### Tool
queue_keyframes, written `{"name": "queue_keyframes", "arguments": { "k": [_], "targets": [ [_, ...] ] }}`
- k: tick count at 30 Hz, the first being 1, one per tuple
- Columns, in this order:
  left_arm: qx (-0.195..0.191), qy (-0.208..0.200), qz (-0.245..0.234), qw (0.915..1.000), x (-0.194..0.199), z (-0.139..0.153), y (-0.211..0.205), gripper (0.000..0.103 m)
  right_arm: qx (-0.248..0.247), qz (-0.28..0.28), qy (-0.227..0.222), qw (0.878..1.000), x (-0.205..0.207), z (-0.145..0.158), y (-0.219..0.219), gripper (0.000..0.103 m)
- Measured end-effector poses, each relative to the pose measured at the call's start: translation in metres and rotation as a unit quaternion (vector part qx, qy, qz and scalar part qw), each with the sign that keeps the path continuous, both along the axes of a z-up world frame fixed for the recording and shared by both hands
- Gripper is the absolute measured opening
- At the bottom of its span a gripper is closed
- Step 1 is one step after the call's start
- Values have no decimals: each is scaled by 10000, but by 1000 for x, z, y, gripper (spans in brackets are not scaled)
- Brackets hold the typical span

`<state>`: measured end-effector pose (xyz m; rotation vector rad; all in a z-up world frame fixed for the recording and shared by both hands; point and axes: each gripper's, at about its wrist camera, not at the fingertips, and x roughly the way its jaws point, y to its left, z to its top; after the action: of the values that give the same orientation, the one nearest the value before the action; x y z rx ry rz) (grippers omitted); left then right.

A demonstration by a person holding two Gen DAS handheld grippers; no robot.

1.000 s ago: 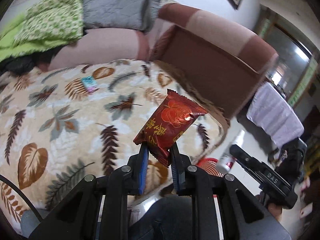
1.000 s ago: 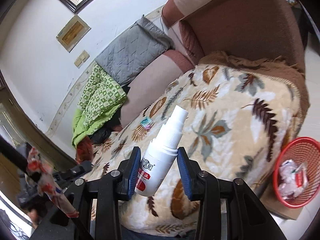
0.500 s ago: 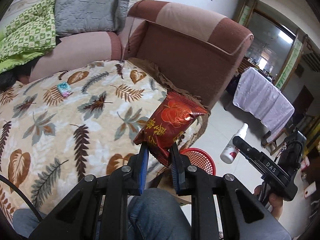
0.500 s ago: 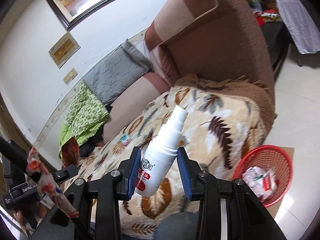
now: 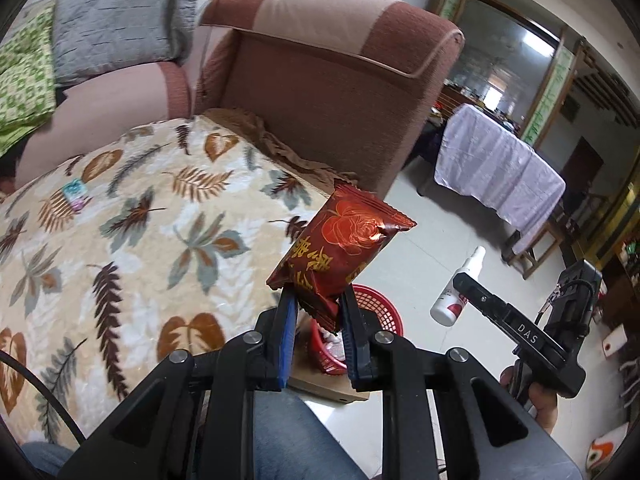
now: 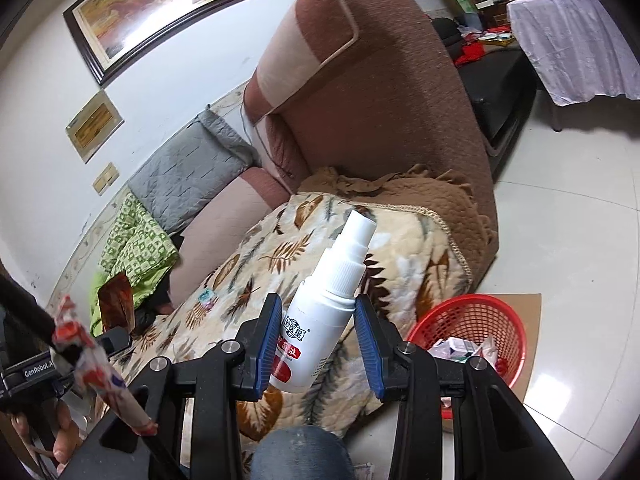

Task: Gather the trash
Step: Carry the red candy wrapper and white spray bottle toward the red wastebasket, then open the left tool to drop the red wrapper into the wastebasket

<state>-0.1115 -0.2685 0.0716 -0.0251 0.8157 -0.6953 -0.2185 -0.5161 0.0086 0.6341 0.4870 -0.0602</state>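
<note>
Meanwhile, the left gripper [image 5: 318, 312] pinches a red snack wrapper [image 5: 340, 254] by its lower edge, above the leaf-print blanket's [image 5: 132, 240] edge. Rightward, the right gripper [image 6: 318, 328] clamps a white spray bottle [image 6: 320, 320]; the red basket [image 6: 472, 314], holding crumpled trash, sits on the floor beyond.

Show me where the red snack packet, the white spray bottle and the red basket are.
red snack packet [image 5: 344, 248], left wrist view, printed front.
white spray bottle [image 6: 316, 332], right wrist view, body.
red basket [image 6: 472, 304], right wrist view, far rim.

Both views have swung toward the red basket [image 6: 472, 332] — seemingly nearer, more fully visible.
</note>
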Motion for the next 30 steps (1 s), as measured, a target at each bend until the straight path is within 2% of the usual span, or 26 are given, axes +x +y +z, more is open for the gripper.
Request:
{"name": "queue_keyframes", "arguments": {
  "k": [7,14,19,26,30],
  "targets": [
    [55,215,-415,9989,11,-12,-41,20,-10,-208,13,9998,-11,1,-19,40],
    [140,378,-902,9951,15,-32,-85,20,85,-295,195,9993,-8,-15,-32,40],
    [148,749,-1251,9892,27,-59,-114,20,212,-351,372,9985,-2,-32,-42,40],
    [218,1328,-1368,9814,52,-104,-143,20,440,-490,686,9955,3,-65,-59,40],
    [326,1525,-1386,9780,62,-125,-155,20,531,-543,808,9938,6,-78,-66,40]
  ]
}}
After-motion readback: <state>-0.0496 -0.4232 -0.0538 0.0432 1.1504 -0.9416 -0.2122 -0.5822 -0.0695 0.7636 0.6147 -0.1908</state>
